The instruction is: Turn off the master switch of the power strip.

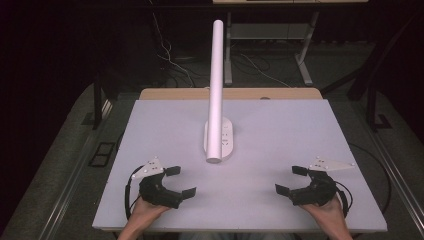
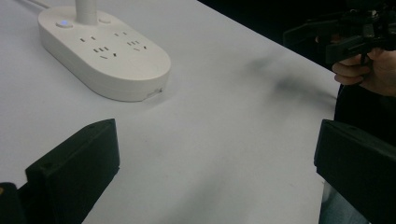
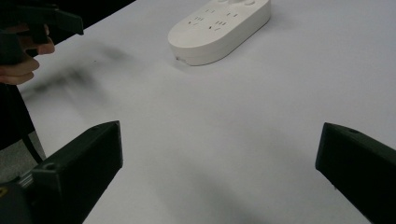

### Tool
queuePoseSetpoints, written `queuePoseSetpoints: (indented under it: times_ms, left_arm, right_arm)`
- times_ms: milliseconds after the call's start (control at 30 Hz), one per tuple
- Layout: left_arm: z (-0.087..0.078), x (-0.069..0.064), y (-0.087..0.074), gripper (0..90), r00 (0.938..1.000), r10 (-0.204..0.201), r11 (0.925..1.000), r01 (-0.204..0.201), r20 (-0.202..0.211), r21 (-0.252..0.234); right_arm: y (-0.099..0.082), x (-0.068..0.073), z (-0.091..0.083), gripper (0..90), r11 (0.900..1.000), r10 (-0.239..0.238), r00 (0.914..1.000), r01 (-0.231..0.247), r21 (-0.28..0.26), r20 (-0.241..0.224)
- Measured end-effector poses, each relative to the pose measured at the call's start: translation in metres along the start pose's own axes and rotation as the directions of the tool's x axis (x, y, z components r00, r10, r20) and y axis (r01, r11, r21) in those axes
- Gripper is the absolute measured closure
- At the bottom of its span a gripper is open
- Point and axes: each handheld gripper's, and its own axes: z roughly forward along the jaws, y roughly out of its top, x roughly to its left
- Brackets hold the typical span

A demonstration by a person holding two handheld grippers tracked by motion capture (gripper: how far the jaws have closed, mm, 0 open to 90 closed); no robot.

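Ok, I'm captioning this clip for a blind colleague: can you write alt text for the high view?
Two hand-held grippers rest near the front edge of a white table, jaws open and empty: the left gripper at lower left, the right gripper at lower right. Between and beyond them lies a white oval power strip with a tall white tube standing on it.

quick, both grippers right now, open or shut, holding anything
left gripper: open, holding nothing, resting on the table.
right gripper: open, holding nothing, resting on the table.
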Motion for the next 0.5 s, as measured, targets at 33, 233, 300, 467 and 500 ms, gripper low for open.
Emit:
queuePoseSetpoints:
  times_ms: [33, 233, 300, 467, 500]
  left_arm:
    - [-0.0003, 0.0001, -0.0001, 0.0, 1.0000, 0.000, 1.0000, 0.000, -0.002, 0.001]
    - [-0.0005, 0.0006, -0.0003, 0.0, 1.0000, -0.002, 1.0000, 0.002, 0.000, -0.007]
    - [-0.0005, 0.0006, -0.0003, 0.0, 1.0000, -0.002, 1.0000, 0.002, 0.000, -0.007]
    - [0.0002, 0.0004, -0.0004, 0.0, 1.0000, 0.001, 1.0000, -0.001, -0.002, 0.000]
    - [0.0002, 0.0004, -0.0004, 0.0, 1.0000, 0.001, 1.0000, -0.001, -0.002, 0.000]
  right_arm:
    - [-0.0001, 0.0000, 0.0001, 0.0, 1.0000, 0.000, 1.0000, 0.000, 0.002, 0.000]
    - [-0.0011, -0.0003, 0.0002, 0.0, 1.0000, -0.002, 1.0000, 0.002, 0.008, -0.001]
    - [-0.0014, -0.0004, 0.0002, 0.0, 1.0000, -0.002, 1.0000, 0.002, 0.008, 0.000]
    - [-0.0019, -0.0008, 0.0000, 0.0, 0.9998, 0.006, 1.0000, -0.006, 0.016, 0.002]
    - [-0.0020, -0.0012, 0.0000, 0.0, 0.9999, 0.003, 1.0000, -0.003, 0.016, 0.002]
